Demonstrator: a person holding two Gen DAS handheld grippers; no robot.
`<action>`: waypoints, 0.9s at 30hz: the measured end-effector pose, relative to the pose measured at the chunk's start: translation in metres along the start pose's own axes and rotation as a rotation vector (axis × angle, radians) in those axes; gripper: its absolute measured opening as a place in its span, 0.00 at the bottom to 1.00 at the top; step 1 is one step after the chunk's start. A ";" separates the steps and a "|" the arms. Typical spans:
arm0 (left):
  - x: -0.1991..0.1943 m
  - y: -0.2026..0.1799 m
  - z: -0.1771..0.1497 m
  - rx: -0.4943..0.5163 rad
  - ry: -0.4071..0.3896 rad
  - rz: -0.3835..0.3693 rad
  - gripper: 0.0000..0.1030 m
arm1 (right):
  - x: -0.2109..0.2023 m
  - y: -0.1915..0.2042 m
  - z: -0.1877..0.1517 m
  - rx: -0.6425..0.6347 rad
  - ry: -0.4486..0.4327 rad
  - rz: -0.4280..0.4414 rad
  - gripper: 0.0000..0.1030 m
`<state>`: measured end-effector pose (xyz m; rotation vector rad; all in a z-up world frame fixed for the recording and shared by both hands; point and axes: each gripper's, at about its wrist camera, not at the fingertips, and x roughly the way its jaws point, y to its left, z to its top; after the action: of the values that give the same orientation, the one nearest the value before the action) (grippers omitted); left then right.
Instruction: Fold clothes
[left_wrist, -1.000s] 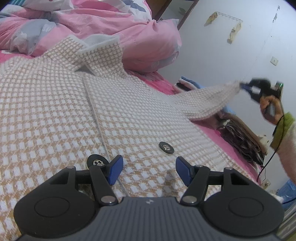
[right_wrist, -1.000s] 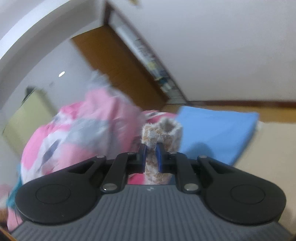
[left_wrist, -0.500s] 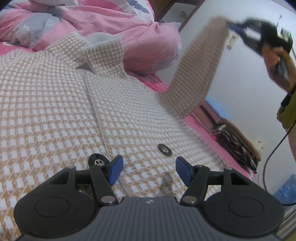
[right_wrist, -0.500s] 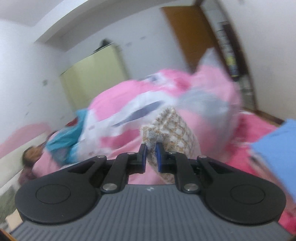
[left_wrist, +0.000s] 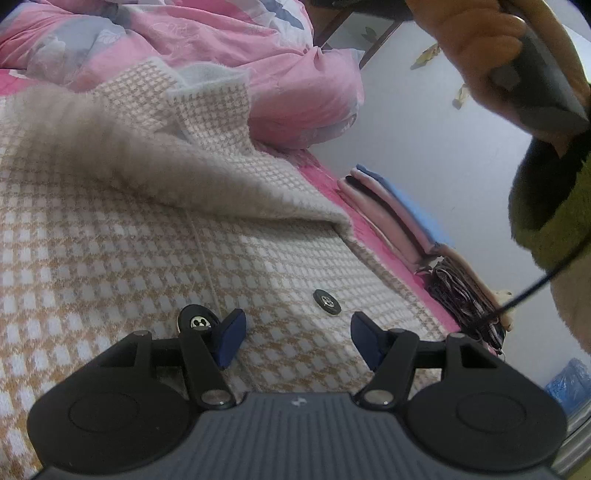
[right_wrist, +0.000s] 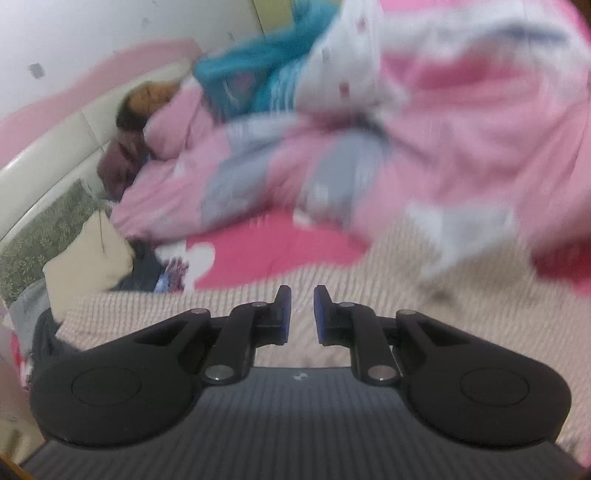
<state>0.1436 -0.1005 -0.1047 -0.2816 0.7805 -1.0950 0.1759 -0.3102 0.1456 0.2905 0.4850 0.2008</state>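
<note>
I see a houndstooth coat (left_wrist: 122, 258), woven in tan and white, spread front-up over the pink bed (left_wrist: 325, 177), with its right sleeve (left_wrist: 207, 173) lying folded across the chest, the cuff end blurred toward the far left. My left claw (left_wrist: 295, 338) hovers low over the coat's lower front with its blue pads (left_wrist: 231, 338) wide apart and nothing between them; one dark button (left_wrist: 327, 297) sits just ahead, and another (left_wrist: 197, 321) is half hidden behind the left finger. My right claw (right_wrist: 299, 317) hangs above the coat's fabric (right_wrist: 424, 314) with its pads a narrow gap apart, gripping nothing I can make out; the view is heavily blurred. In the left view, the person's hand (left_wrist: 480, 48) on the right handle fills the upper corner. The cloth looks thick, soft and woolly, so I judge it heavy enough to stay where it is laid, but limp, likely to sag and drag if lifted from one point only. The fuzzy weave should give the pads good purchase. I would take hold at seams and edges: the cuff, the shoulder line, the hem corners, keeping clear of the hard buttons. A crumpled pink quilt (left_wrist: 207, 48) lies beyond the collar, and a stack of folded clothes (left_wrist: 391, 218) sits at the bed's edge.
</note>
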 end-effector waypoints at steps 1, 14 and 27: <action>0.000 0.000 0.001 -0.003 0.000 -0.002 0.62 | -0.004 -0.001 -0.002 0.017 0.011 0.002 0.12; -0.002 0.005 0.003 -0.070 -0.004 -0.041 0.65 | -0.219 -0.054 -0.067 0.410 -0.246 0.071 0.43; -0.054 0.004 0.030 -0.198 -0.118 0.223 0.80 | -0.036 -0.214 -0.236 1.173 -0.065 0.137 0.44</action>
<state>0.1545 -0.0560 -0.0629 -0.4123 0.7950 -0.7854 0.0559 -0.4673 -0.1073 1.4736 0.4748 0.0158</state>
